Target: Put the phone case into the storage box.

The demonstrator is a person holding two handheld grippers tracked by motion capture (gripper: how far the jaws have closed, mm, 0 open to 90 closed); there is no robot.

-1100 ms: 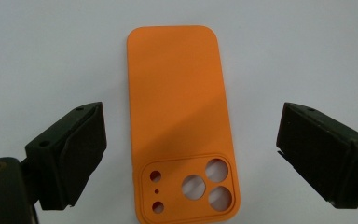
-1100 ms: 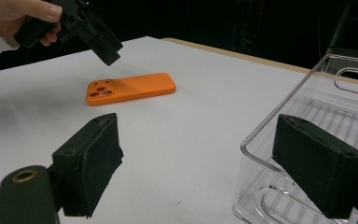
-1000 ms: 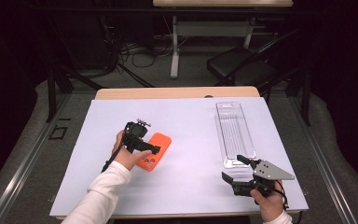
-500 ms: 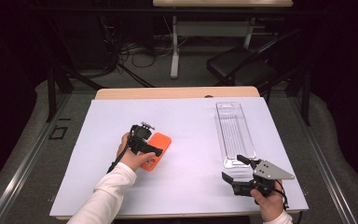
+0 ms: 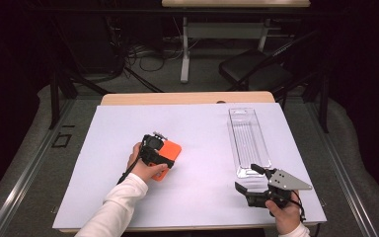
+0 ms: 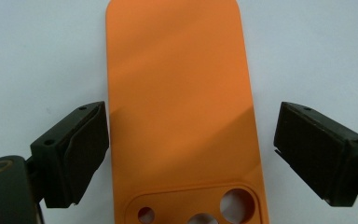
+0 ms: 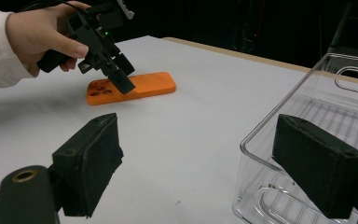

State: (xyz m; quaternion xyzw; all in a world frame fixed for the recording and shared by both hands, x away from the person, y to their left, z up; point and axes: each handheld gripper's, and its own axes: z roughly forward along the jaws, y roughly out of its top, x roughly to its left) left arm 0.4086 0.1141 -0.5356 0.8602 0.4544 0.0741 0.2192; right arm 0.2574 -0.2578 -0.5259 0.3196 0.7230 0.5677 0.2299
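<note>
Left gripper view: left gripper (image 6: 191,154) jaws wide, straddling orange phone case (image 6: 182,102) mid-table | right gripper (image 5: 251,179) wide at clear tray's (image 5: 249,140) near end

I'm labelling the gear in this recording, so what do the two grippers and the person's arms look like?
Both are black handheld tools with two blocky, padded black jaws. The left gripper trails a black cable along a white sleeve. The right gripper carries a grey three-cornered plate on top, with a white cuff showing at the wrist. A brass-coloured ring sits at a jaw base.
</note>
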